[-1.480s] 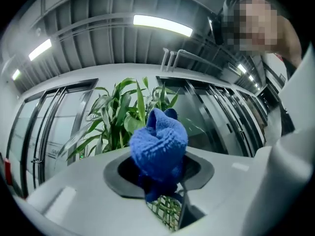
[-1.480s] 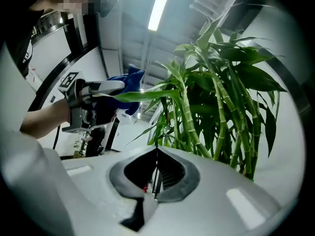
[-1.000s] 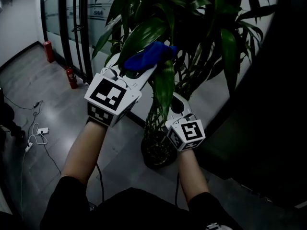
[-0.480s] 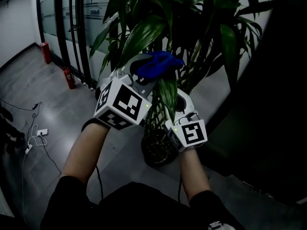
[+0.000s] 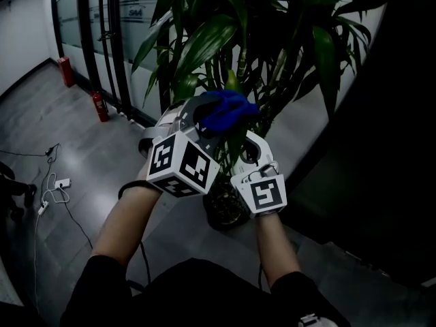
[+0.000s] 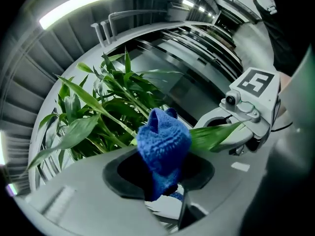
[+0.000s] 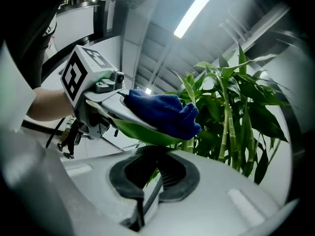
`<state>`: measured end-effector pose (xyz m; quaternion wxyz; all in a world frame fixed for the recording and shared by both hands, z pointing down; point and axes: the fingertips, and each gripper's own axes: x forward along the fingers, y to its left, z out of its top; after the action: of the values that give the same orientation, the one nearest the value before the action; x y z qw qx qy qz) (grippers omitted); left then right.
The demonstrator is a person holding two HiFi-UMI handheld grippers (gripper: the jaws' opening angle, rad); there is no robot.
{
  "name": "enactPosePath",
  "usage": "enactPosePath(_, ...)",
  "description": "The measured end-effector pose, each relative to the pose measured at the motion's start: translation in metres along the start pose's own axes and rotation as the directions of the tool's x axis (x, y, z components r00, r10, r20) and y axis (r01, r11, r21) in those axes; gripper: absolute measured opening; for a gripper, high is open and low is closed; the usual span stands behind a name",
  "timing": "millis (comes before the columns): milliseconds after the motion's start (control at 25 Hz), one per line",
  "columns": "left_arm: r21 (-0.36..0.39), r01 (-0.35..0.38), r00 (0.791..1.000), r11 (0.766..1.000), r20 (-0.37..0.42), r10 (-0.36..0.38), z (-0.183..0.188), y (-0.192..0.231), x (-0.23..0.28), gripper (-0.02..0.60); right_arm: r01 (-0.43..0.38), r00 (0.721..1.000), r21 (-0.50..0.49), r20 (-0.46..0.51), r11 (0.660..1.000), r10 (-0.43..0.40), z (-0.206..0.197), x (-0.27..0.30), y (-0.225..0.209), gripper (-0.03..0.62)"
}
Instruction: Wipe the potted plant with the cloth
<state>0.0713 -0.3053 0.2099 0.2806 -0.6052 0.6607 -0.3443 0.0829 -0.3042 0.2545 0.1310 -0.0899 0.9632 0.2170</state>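
The left gripper [image 6: 165, 182] is clamped on a blue cloth [image 6: 163, 140], whose bunched end bulges out past the jaws. The cloth is pressed against a long green leaf [image 7: 142, 130] of the potted plant [image 5: 242, 43], lying on the leaf's upper face about midway along it. The right gripper [image 7: 154, 175] has its jaws pressed together on the same leaf (a thin strip of green shows in the narrow slit between them), and the leaf runs up and away from there to pass under the cloth. In the head view the two grippers sit close together in front of the plant's stems, the left one higher and reaching in from the left, the right one lower and just beside it. The plant's pot [image 5: 225, 213] stands on the grey floor [image 5: 75, 148] directly below them, partly hidden behind the grippers. More leaves fan out above and to both sides of the cloth, none of them touched by either gripper. Off to the left, well apart from the plant, two red fire extinguishers [image 5: 100, 106] stand by a glass wall, and some cables [image 5: 51, 186] lie loose on the floor.
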Motion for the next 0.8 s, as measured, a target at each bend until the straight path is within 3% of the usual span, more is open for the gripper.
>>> enactPosePath(440, 0.017, 0.050, 0.999, 0.999, -0.024, -0.049, 0.004, -0.028, -0.007, 0.153, 0.014, 0.999, 0.012, -0.043, 1.000, -0.014, -0.014, -0.015, 0.001, 0.003)
enactPosePath(800, -0.083, 0.087, 0.996, 0.993, -0.025, -0.089, -0.006, -0.046, -0.015, 0.153, 0.007, 0.999, 0.022, -0.046, 1.000, -0.006, -0.022, -0.029, 0.011, 0.003)
